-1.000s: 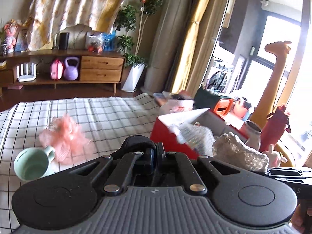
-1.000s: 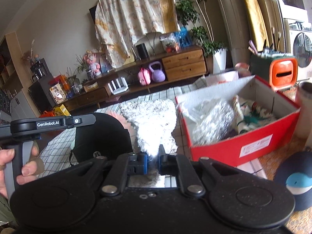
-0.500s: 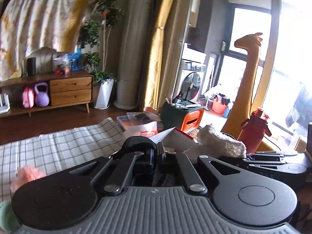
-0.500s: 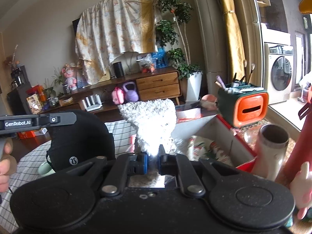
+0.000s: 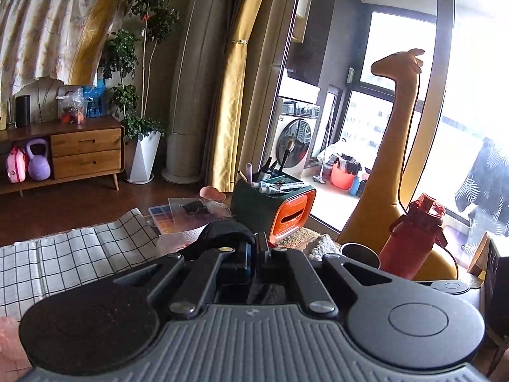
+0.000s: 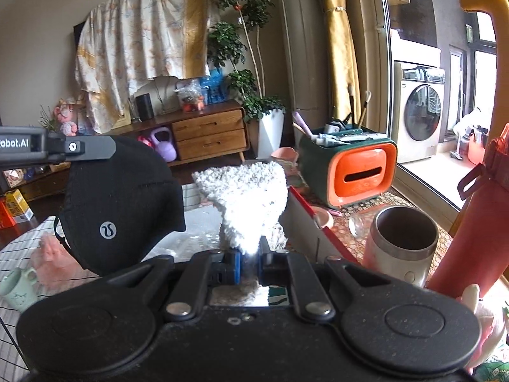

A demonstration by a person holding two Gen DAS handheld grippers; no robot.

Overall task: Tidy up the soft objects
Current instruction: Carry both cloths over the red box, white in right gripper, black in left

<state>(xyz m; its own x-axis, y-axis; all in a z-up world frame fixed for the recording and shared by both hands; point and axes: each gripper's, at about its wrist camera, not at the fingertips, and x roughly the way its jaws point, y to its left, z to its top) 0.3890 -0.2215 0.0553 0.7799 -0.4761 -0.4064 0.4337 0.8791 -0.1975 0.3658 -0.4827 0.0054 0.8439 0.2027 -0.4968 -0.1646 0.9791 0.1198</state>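
Note:
In the left wrist view my left gripper (image 5: 256,248) is shut on a black cap (image 5: 222,232). The right wrist view shows the same black cap (image 6: 121,203) hanging in the air at the left from my left gripper (image 6: 108,151). My right gripper (image 6: 249,251) is shut on a white fluffy cloth (image 6: 245,197), which stands up from the fingers. Just behind and right of it, the red cardboard box (image 6: 302,207) shows only an edge; its inside is hidden. A tip of the white fluffy cloth (image 5: 324,246) peeks out in the left wrist view.
On the checked tablecloth (image 6: 12,248) at the left lie a pink frilly thing (image 6: 54,254) and a mint mug (image 6: 16,286). To the right stand an orange-and-green organiser (image 6: 356,172), a steel cup (image 6: 400,238), a red bottle (image 6: 477,222) and a yellow giraffe figure (image 5: 388,159).
Both hands have swung to the right with the cap and the cloth still gripped. The red box has slid under the grippers, and the pink thing and mug have dropped to the left edge.

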